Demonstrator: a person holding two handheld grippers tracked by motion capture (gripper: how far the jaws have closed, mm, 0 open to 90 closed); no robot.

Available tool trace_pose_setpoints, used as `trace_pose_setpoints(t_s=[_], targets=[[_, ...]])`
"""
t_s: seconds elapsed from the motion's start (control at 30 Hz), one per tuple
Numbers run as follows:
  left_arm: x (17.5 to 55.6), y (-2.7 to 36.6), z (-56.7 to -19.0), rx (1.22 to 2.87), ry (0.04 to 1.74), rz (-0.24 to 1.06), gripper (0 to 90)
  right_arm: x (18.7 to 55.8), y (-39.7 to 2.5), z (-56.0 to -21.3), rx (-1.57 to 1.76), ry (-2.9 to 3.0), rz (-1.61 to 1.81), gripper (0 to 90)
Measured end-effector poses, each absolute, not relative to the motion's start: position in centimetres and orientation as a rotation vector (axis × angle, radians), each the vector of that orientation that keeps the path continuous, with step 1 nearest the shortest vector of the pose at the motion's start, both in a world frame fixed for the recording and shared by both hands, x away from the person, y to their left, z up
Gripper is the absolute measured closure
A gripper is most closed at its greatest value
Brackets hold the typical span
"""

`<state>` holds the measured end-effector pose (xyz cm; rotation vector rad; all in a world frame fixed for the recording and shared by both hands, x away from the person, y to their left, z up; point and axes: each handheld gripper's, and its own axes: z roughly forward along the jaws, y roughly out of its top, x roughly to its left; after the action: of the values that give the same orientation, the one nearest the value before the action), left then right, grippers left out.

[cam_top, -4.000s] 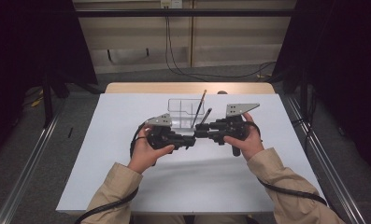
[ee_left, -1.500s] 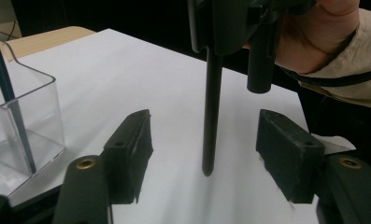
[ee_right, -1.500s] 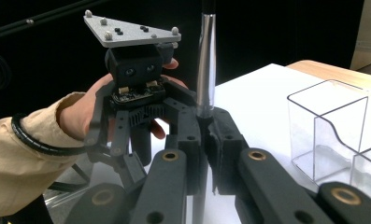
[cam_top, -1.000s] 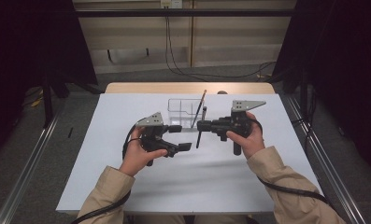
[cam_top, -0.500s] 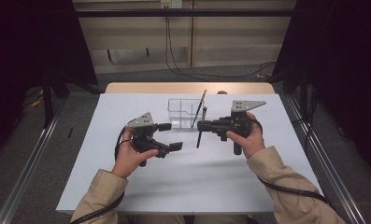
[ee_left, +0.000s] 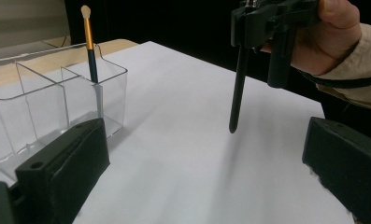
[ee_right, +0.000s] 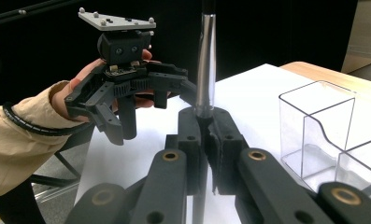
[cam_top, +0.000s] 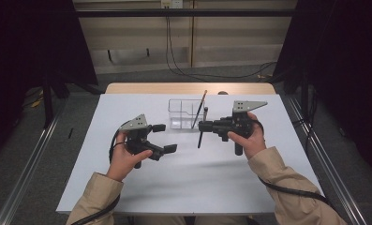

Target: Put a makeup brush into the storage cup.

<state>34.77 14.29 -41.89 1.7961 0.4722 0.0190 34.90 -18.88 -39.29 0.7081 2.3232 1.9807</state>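
From the high view, the left gripper (cam_top: 165, 138) sits at about 8 o'clock on the white surface (cam_top: 212, 187), its fingers spread apart with nothing between them; four seconds ago it was nose to nose with the right gripper near the centre, and it has since drawn back toward the person's left and opened. The right gripper (cam_top: 203, 125) has stayed at roughly 2 o'clock from the centre, fingers clenched on a dark pen (cam_top: 200, 136) that hangs upright, its tip just above the surface. Just beyond, at 12 o'clock, stands the clear organizer (cam_top: 181, 114) with a gold-handled brush (cam_top: 198, 110) leaning in its right compartment, unchanged since the earlier frames. In the left gripper view, the two black fingers (ee_left: 66, 172) stand wide apart at the bottom corners; the organizer (ee_left: 43, 100) with the brush (ee_left: 89, 42) lies at 10 o'clock, and the pen (ee_left: 237, 88) hangs from the other gripper (ee_left: 267, 18) at 1 o'clock, clear of the surface (ee_left: 183, 140). In the right gripper view, the fingers (ee_right: 192, 140) press together on the pen's silvery barrel (ee_right: 205, 65), the organizer (ee_right: 323, 130) sits at 3 o'clock, and the left gripper (ee_right: 122, 88), held in a hand (ee_right: 75, 88), shows at 10 o'clock.
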Motion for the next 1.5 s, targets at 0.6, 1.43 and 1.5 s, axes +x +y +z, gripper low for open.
trace_pose_setpoints(t_s=[0.6, 1.43, 1.5], targets=[[34.0, 16.8, -41.9, 1.797, 0.497, 0.055, 0.0, 34.9, -19.0, -39.2, 0.699, 2.311, 1.972, 84.1], [33.4, 19.7, -42.3, 1.806, 0.543, 0.089, 0.0, 34.8, -18.9, -39.1, 0.675, 2.318, 1.961, 84.1], [33.4, 19.9, -42.3, 1.804, 0.545, 0.097, 0.0, 34.8, -18.9, -39.1, 0.673, 2.319, 1.958, 84.1]])
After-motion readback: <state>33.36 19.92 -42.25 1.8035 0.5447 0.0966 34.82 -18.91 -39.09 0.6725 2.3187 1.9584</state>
